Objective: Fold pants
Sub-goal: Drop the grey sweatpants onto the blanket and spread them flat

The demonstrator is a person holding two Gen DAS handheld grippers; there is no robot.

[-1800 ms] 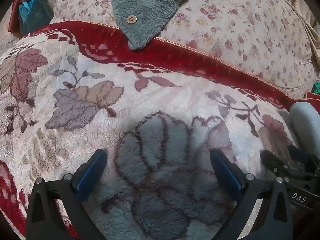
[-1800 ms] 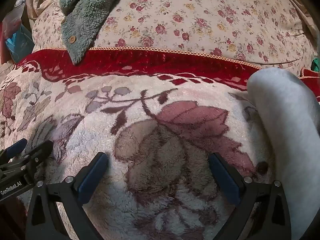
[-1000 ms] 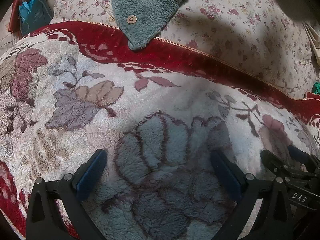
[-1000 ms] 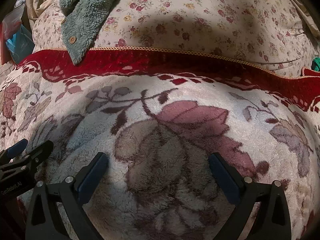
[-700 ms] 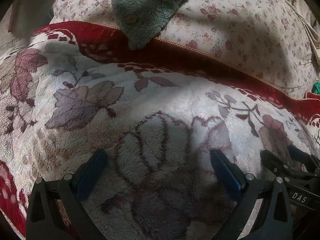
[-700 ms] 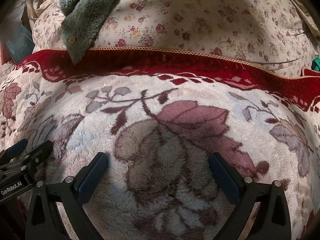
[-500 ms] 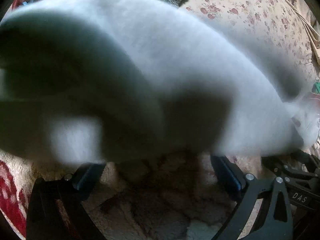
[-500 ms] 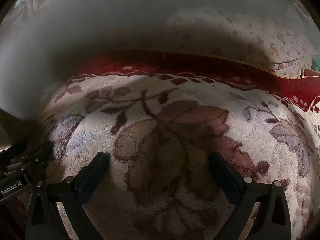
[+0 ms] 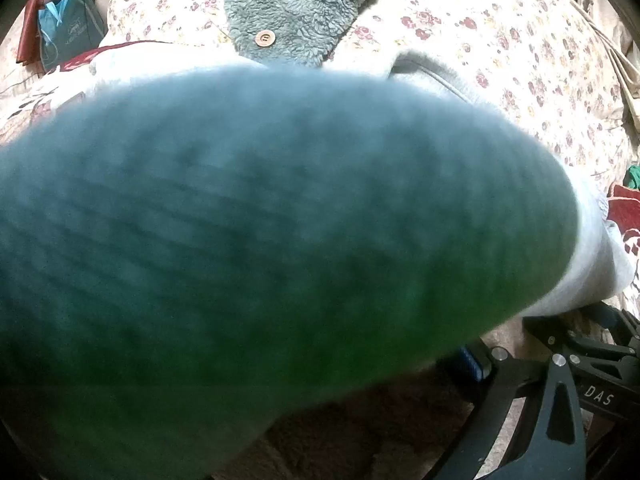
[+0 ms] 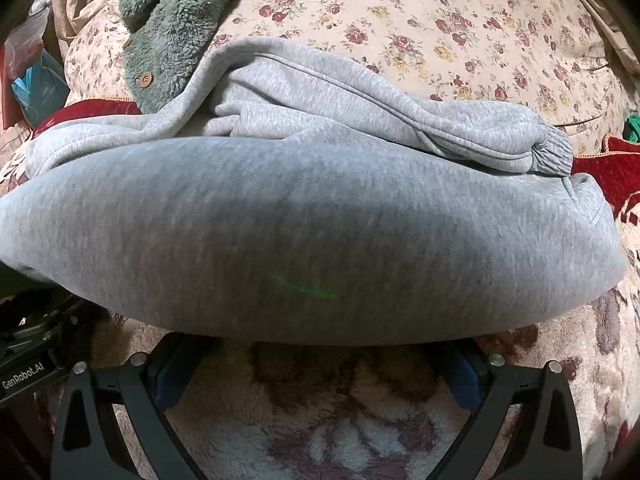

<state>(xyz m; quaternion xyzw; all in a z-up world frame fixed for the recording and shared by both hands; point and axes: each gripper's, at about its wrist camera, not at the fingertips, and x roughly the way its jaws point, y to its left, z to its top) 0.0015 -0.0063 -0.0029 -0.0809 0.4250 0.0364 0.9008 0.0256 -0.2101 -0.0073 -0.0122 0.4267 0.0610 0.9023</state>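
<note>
Grey sweatpants (image 10: 304,236) have just dropped onto the bed: a second ago there was only the bare floral fleece blanket (image 10: 352,436), and now the heap lies right ahead of the right gripper (image 10: 316,376), just past its fingertips, one ribbed cuff (image 10: 552,148) flopped toward its far right. Its jaws stand wide apart, gripping nothing. The left gripper (image 9: 476,364) is nearly smothered; cloth fills its view out of focus, one blue pad peeks out, and I cannot tell how its jaws stand. Folding can start now, I'd say, once the bunched pants are spread flat. A green fleece garment (image 10: 176,20) lies beyond.
</note>
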